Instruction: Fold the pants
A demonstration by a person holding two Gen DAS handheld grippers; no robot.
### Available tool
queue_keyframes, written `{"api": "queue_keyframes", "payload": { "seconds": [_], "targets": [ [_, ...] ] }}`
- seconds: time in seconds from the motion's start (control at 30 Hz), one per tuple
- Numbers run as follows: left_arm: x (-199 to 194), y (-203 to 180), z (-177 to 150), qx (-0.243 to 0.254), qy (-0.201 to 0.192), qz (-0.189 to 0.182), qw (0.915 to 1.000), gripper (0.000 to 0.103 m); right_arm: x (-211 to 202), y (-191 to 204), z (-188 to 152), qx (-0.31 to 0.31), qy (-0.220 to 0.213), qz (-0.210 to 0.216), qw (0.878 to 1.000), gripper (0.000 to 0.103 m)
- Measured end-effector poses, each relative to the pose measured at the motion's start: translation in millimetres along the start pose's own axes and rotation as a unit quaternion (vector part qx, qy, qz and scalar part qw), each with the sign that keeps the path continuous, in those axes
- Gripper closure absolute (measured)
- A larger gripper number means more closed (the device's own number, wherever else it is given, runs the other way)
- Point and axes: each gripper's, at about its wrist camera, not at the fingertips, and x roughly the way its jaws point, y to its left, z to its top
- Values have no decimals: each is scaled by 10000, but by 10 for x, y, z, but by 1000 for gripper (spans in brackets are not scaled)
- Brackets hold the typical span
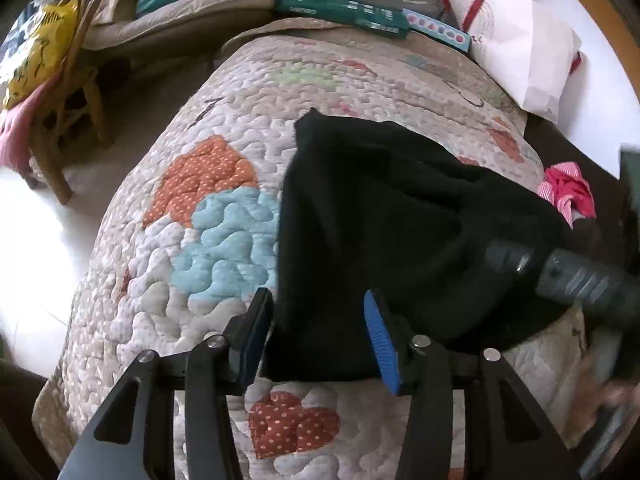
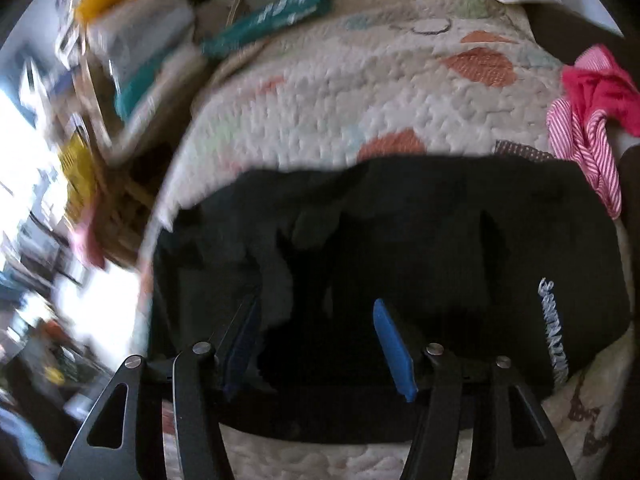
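Note:
The black pants (image 1: 380,208) lie in a folded heap on a patchwork quilt (image 1: 224,208). My left gripper (image 1: 318,336) hangs over their near left corner. Its blue pads stand apart and the cloth lies loose between and under them, not pinched. In the right wrist view the pants (image 2: 400,232) fill the middle, with white lettering (image 2: 554,328) near their right edge. My right gripper (image 2: 320,344) is above their near edge, jaws wide, holding nothing. That view is blurred.
A pink striped garment (image 1: 568,192) lies just right of the pants, also seen as the pink garment (image 2: 592,112). A blurred dark grey tool handle (image 1: 580,280) crosses the right side. A wicker chair (image 1: 68,120) with a yellow bag (image 1: 36,52) stands left of the bed. A teal package (image 1: 340,12) and white paper (image 1: 524,52) lie at the far end.

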Motion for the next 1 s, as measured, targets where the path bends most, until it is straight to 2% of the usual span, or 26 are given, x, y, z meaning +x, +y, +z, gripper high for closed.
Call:
{"api": "queue_keyframes", "payload": {
  "seconds": [0.03, 0.07, 0.1, 0.17, 0.2, 0.3, 0.43, 0.6, 0.7, 0.77, 0.87, 1.0],
  "targets": [
    [-10, 17, 11, -42, 24, -2, 10000, 56, 79, 67, -53, -260, 97, -406, 9988, 40],
    [-36, 30, 21, -76, 48, 2, 10000, 56, 113, 87, -93, -401, 88, -628, 9972, 38],
    [-62, 34, 40, -109, 68, 0, 9999, 56, 91, 73, -141, -397, -20, -749, 9964, 32],
    [-155, 27, 139, -232, 93, -175, 9995, 56, -39, -40, -212, -9, -174, -926, 9955, 31],
    [-226, -17, 235, -224, 37, -361, 9991, 54, -187, -134, -277, 331, -387, -943, 9942, 31],
    [-350, -277, 506, 189, -108, -574, 9981, 50, -570, -390, -463, 1004, -1057, -345, 9887, 31],
    [-300, -793, 876, 735, 62, -1025, 9920, 48, -822, -705, -604, 1623, -1579, -410, 9732, 31],
    [12, -1679, 1137, 1620, 436, -1535, 9738, 46, -864, -1002, -609, 2188, -1801, -459, 9579, 31],
    [241, -2116, 1131, 2092, 633, -1689, 9611, 46, -843, -1094, -633, 2414, -1855, -472, 9514, 31],
    [419, -2379, 1094, 2328, 796, -1785, 9527, 46, -801, -1219, -646, 2661, -1808, -307, 9463, 31],
    [693, -2652, 1078, 2524, 1149, -1988, 9400, 46, -738, -1376, -686, 3041, -1765, -79, 9361, 30],
    [1057, -2910, 1104, 2809, 1560, -2107, 9232, 46, -684, -1418, -665, 3125, -1838, -28, 9320, 29]
  ]
}}
